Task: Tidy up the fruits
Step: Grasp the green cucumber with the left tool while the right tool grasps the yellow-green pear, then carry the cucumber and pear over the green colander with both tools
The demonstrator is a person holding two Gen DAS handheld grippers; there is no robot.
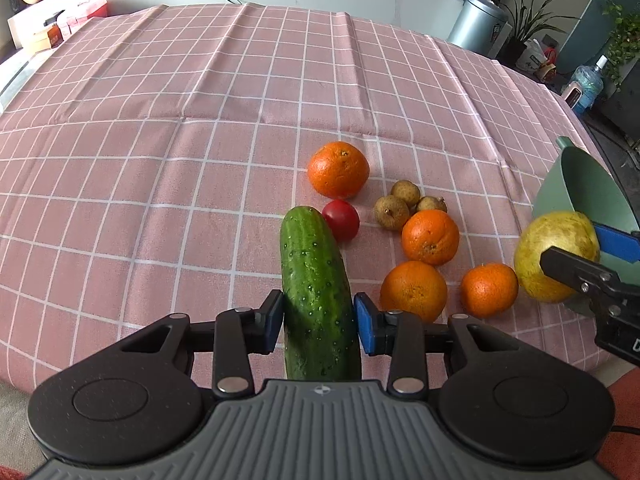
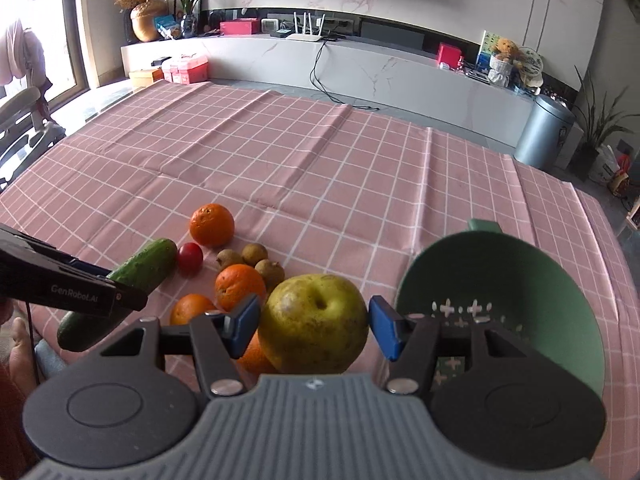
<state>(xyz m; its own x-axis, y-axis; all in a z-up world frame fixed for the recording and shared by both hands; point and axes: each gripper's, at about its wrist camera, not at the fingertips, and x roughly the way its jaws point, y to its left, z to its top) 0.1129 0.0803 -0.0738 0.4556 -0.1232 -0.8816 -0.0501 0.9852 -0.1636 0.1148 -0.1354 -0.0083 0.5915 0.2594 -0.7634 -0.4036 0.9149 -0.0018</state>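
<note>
The left hand-held gripper (image 1: pixel 318 322) is clenched on a cucumber (image 1: pixel 316 292), its blue pads pressing both flanks near the lower half, so the long free end sticks out ahead of the jaws; the right hand-held gripper (image 2: pixel 314 322) grasps a yellow pear (image 2: pixel 314 324) across its widest part, held just beside the green colander (image 2: pixel 532 280), which sits tilted near the right edge of the surface (image 2: pixel 280 152). Both pieces seem lifted clear of the pink checked cloth, though the wide lens makes that hard to settle.

The rest lies loose in a cluster toward the near edge of the surface, right of its middle: four oranges, one (image 1: pixel 338 169) farthest out, one (image 1: pixel 430 237) in the middle, one (image 1: pixel 413 290) and one (image 1: pixel 489 289) nearest; a tomato (image 1: pixel 341 219) just beside the cucumber's tip; three small brown fruits (image 1: pixel 406 202) touching one another.

The risks, as I judge them: the cucumber is smooth and held off its middle, so it may pivot or slip and its tip could knock the tomato rolling; the pear is round and heavy on narrow pads, so a loose grip could drop it onto the oranges below; the colander leans and stands close to the edge, so a hard drop against its rim could tip it or push it off; the two grippers work close together and could collide.
</note>
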